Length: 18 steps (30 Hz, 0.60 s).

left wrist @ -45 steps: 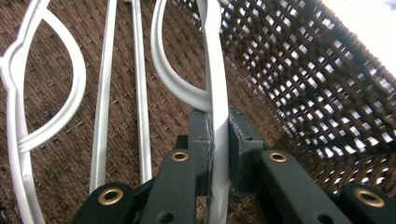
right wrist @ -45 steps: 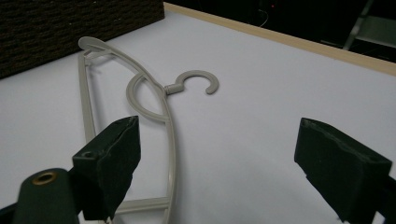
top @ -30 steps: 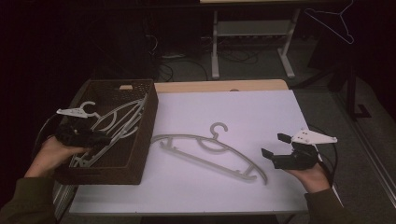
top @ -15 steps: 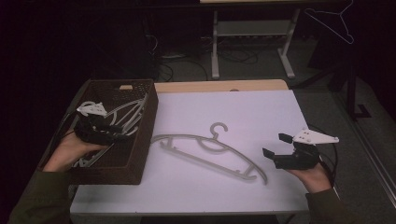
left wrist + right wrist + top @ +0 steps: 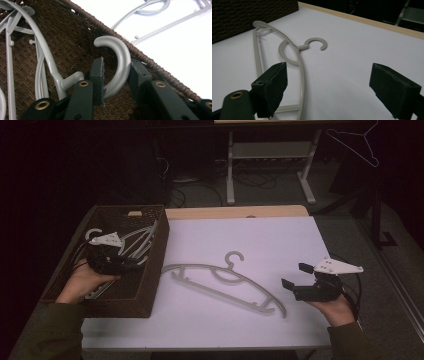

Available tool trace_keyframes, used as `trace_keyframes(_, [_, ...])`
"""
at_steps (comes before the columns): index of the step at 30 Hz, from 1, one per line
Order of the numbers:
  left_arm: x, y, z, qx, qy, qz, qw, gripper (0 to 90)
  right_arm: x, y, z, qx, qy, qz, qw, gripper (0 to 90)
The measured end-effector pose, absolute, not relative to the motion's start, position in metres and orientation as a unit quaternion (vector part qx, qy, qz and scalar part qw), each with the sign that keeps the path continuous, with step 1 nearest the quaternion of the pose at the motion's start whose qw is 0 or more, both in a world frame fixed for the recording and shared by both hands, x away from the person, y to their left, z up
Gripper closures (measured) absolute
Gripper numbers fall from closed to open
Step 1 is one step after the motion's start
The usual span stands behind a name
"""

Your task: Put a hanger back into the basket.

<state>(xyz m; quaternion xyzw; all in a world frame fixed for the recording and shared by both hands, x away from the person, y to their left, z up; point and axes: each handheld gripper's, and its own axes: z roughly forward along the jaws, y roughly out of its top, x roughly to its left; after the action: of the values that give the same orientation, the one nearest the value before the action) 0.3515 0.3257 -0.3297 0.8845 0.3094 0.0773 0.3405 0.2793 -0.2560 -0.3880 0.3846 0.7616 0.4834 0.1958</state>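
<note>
A dark woven basket [image 5: 152,285] at the table's left holds several grey plastic hangers [image 5: 142,237]. My left gripper [image 5: 127,262] is inside it. In the left gripper view, the curved hook of one hanger [image 5: 122,62] sits between the jaws of the left gripper [image 5: 117,61]; they have just been closing and both pads now touch it. Another grey hanger [image 5: 197,266] lies flat on the white table, mid-front. My right gripper [image 5: 296,276] hovers to its right, open and empty. In the right gripper view, the right gripper [image 5: 329,72] faces that hanger [image 5: 299,62].
The basket's rim [image 5: 140,53] runs just beyond the held hook, with the white table past it. A wooden strip [image 5: 235,212] edges the table's far side. A metal frame [image 5: 270,155] and a wire hanger [image 5: 357,140] stand behind in the dark.
My left gripper has moved from the basket's left edge further in among the hangers, and its jaws have closed onto a hanger hook. The right gripper and the table hanger have stayed put.
</note>
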Motion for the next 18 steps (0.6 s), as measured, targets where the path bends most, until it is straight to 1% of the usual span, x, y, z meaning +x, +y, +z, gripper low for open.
trace_keyframes(5, [0.351, 0.326, -0.318, 0.878, 0.309, 0.089, 0.355, 76.4, 0.279, -0.257, -0.388, 0.386, 0.761, 0.483, 0.196, 14.5])
trace_keyframes(14, [0.355, 0.343, -0.294, 0.856, 0.331, 0.111, 0.381, 79.8, 0.28, -0.257, -0.388, 0.387, 0.761, 0.483, 0.197, 14.5])
trace_keyframes(18, [0.359, 0.36, -0.282, 0.84, 0.353, 0.125, 0.392, 80.8, 0.28, -0.257, -0.388, 0.387, 0.761, 0.483, 0.197, 14.5])
